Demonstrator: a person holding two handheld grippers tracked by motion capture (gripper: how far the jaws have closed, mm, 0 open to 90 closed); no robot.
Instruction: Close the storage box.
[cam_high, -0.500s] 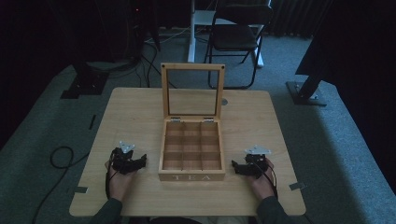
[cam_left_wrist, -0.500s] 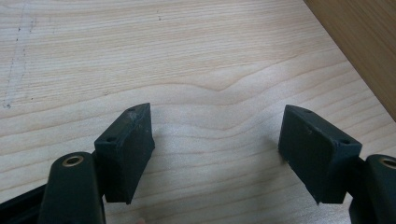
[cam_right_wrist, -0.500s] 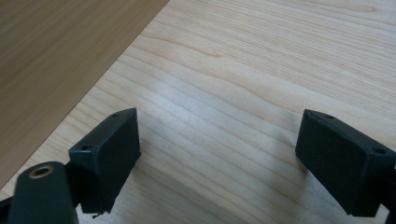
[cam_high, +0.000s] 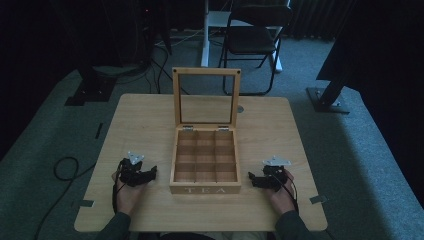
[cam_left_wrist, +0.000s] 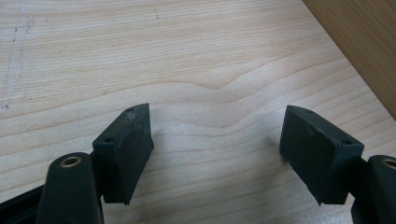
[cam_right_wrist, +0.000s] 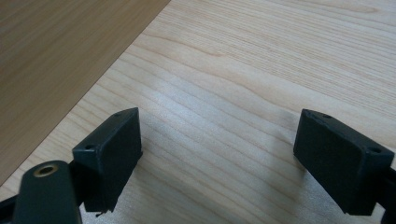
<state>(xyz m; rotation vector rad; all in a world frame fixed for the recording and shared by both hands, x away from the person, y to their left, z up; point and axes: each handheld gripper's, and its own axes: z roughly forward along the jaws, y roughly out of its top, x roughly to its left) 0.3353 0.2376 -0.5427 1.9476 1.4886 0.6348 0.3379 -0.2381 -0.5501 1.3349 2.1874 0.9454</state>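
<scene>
Pale wood made up the tea box (cam_high: 205, 162), which stood at the near middle of the light wooden table (cam_high: 145, 120), its front wall close to the person's edge and lettered "TEA" in faint capitals. Its inside was split by thin wooden dividers into a grid of nine square compartments, three by three, and nothing could be made out in any of them in the dim light. The lid (cam_high: 206, 97) stood upright at the back on two small metal hinges, a wooden frame around a clear pane through which the tabletop behind showed.

The left gripper (cam_high: 150, 172) rested on the table just beside the box's left wall, held in the left hand (cam_high: 129, 192), its jaws pointing towards the box. In the left gripper view the two black jaws stood wide apart with only bare wood grain between them, and a strip of the box's side crossed the upper right corner. The right gripper (cam_high: 254, 180) lay just beside the box's right wall in the right hand (cam_high: 281, 195), likewise aimed at the box. In the right gripper view its jaws were spread wide over bare tabletop, gripping nothing, with the box's darker side at the upper left.
</scene>
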